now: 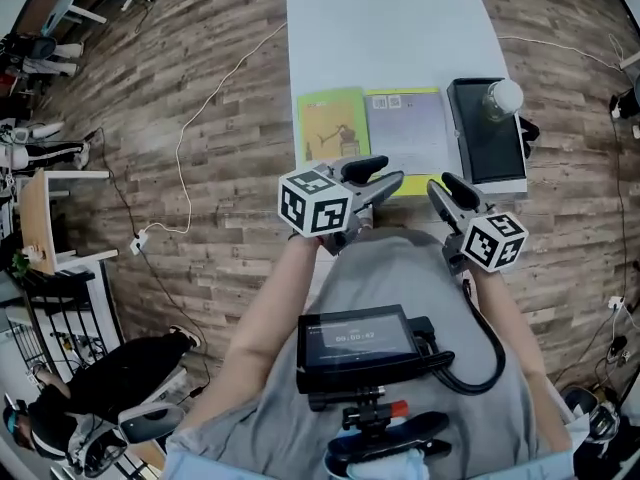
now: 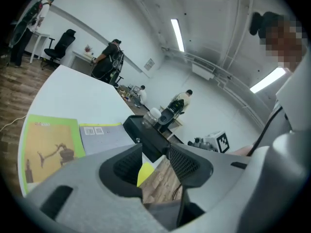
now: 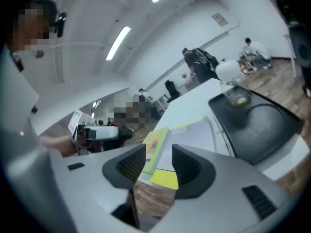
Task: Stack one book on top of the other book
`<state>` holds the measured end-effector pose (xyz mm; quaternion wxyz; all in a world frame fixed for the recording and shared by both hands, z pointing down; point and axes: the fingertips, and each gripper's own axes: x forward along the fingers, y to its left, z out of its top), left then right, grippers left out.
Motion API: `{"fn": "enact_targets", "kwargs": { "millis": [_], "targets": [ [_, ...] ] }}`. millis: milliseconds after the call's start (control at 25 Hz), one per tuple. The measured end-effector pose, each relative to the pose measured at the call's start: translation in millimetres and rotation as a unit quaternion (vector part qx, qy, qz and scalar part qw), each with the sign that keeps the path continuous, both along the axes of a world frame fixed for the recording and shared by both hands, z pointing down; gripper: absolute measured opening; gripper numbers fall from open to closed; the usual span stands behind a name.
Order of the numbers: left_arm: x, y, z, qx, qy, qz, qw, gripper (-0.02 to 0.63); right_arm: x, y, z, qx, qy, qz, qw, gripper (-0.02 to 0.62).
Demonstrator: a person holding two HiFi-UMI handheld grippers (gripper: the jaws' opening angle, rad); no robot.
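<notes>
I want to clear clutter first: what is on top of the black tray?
A white-capped bottle stands at the far end of the black tray. Nothing else shows on it; whatever lies beneath is covered.

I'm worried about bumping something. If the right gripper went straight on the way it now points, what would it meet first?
Probably the near, yellow-edged corner of the grey book. The right gripper frames it between open, empty jaws, though depth is unclear.

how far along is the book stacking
Nothing looks done yet: the green book and the gray book lie side by side on the table. Nothing is in hand: the left gripper and right gripper are open and empty. Left: lift one book onto the other.
</notes>
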<state>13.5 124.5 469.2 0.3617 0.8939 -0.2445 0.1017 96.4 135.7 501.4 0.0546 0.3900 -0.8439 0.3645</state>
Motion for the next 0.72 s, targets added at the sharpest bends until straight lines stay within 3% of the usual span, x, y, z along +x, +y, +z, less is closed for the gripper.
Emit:
{"fn": "enact_targets", "kwargs": {
  "millis": [80, 160, 240, 400, 480, 720],
  "targets": [
    [16, 23, 18, 0.028, -0.049, 0.041, 0.9976, 0.186, -7, 7, -1, 0.051, 0.054, -0.052, 0.996, 0.179],
    [28, 43, 36, 0.093, -0.130, 0.092, 0.9829, 0.187, -13, 14, 3, 0.097, 0.115, -0.106, 0.983, 0.179],
    [34, 54, 54, 0.163, -0.218, 0.136, 0.9527, 0.187, -18, 20, 8, 0.137, 0.182, -0.157, 0.961, 0.181],
    [37, 50, 79, 0.258, -0.358, 0.183, 0.8788, 0.200, -20, 27, 24, 0.193, 0.305, -0.241, 0.901, 0.181],
    [38, 45, 88, 0.271, -0.390, 0.194, 0.8583, 0.212, -18, 27, 32, 0.209, 0.355, -0.271, 0.870, 0.187],
    [38, 41, 115, 0.269, -0.449, 0.240, 0.8174, 0.219, -12, 27, 49, 0.236, 0.449, -0.329, 0.797, 0.206]
  ]
}}
